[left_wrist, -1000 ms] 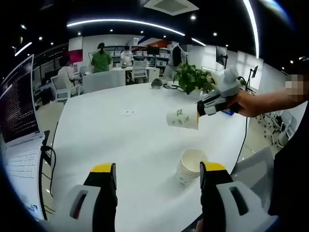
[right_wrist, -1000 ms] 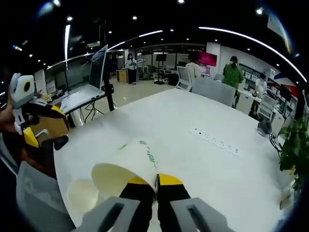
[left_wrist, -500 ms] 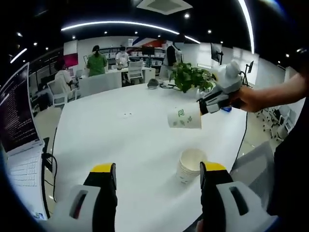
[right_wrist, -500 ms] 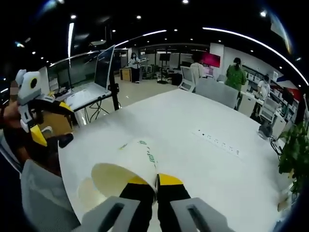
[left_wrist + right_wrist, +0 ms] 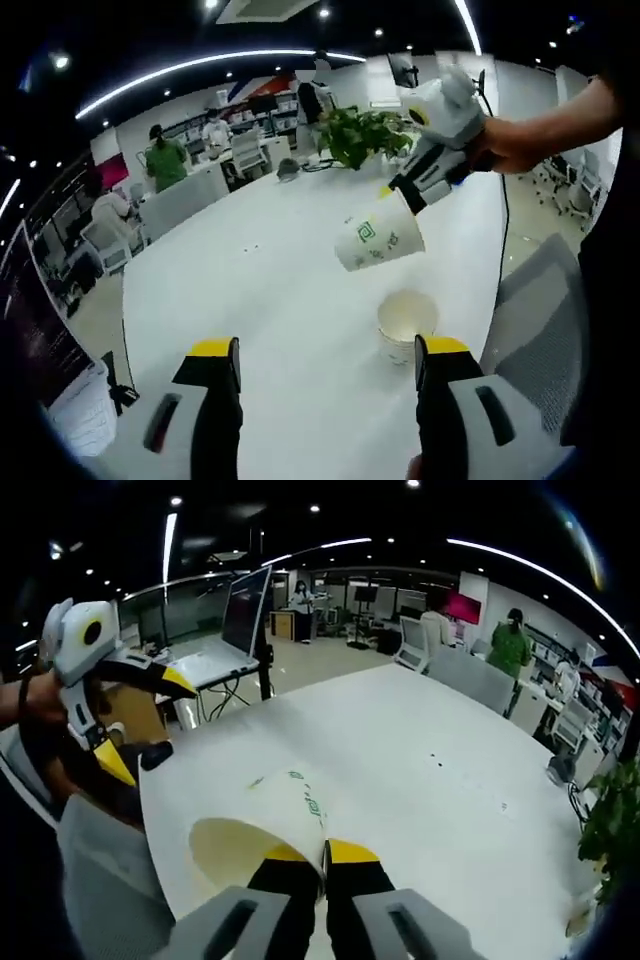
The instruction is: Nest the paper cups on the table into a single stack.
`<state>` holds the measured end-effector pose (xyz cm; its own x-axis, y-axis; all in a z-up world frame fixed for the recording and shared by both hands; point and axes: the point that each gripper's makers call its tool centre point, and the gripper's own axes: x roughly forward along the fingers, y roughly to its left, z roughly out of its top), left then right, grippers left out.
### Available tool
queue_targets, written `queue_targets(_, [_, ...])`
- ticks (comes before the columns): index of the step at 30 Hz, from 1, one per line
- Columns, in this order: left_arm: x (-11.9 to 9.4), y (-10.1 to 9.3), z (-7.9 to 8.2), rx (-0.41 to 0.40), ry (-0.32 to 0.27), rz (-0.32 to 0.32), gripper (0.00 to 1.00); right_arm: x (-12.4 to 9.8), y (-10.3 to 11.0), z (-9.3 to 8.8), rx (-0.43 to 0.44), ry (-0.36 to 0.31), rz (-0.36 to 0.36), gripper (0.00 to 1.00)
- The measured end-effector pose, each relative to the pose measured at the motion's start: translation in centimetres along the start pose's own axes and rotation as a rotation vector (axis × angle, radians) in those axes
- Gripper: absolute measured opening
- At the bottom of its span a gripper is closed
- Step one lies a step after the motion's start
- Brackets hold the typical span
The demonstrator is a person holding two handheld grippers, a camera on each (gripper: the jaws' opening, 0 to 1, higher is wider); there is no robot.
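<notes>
Left gripper view: rides above near table [image 5: 250,300] edge, faces far across it toward plant [image 5: 362,135]. Right gripper view: close over table [image 5: 400,770], faces opposite way toward monitor [image 5: 246,608]. Shared: white tabletop, held cup [image 5: 378,234] [image 5: 268,820].

A leafy green potted plant [image 5: 365,135] stands at the far edge of the wide white desk [image 5: 270,290]. An open laptop [image 5: 235,630] sits on a stand beside the desk, and grey office chairs [image 5: 480,680] line its far side.
</notes>
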<state>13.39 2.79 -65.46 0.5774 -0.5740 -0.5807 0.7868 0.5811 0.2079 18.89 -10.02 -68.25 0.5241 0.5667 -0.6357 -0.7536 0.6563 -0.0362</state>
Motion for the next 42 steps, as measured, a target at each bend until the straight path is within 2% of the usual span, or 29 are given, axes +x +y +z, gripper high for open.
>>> queue_targets(7, [2.1, -1.8, 1.4, 0.224, 0.039, -0.056, 0.69, -0.4, 1.7, 0.6, -0.015, 0.007, 0.054, 0.00])
queue_targets(13, [3.7, -3.6, 1.8, 0.347, 0.053, -0.097, 0.69, -0.6, 2.4, 0.4, -0.022, 0.032, 0.079, 0.00])
queue_targets(18, [4.8, -4.4, 2.1, 0.419, 0.057, -0.108, 0.69, -0.6, 3.1, 0.2, -0.029, 0.048, 0.095, 0.00])
queue_targets(25, [6.5, -5.7, 2.1, 0.387, 0.038, -0.154, 0.68, 0.2, 4.3, 0.2, -0.047, 0.068, 0.131, 0.00])
queue_targets(30, [6.5, -6.5, 2.2, 0.363, 0.016, -0.165, 0.66, 0.6, 5.3, 0.7, -0.036, 0.063, 0.158, 0.00])
queue_targets(32, [6.6, -6.7, 2.3, 0.359, 0.004, -0.164, 0.61, 0.7, 5.6, 0.7, -0.036, 0.068, 0.164, 0.00])
queue_targets(37, [6.8, -6.4, 2.1, 0.265, -0.024, -0.166, 0.44, 0.7, 6.2, 0.9, -0.032, 0.059, 0.169, 0.00])
queue_targets(42, [6.7, -6.5, 1.9, 0.209, -0.033, -0.161, 0.38, 0.6, 6.6, 0.8, -0.040, 0.061, 0.174, 0.00])
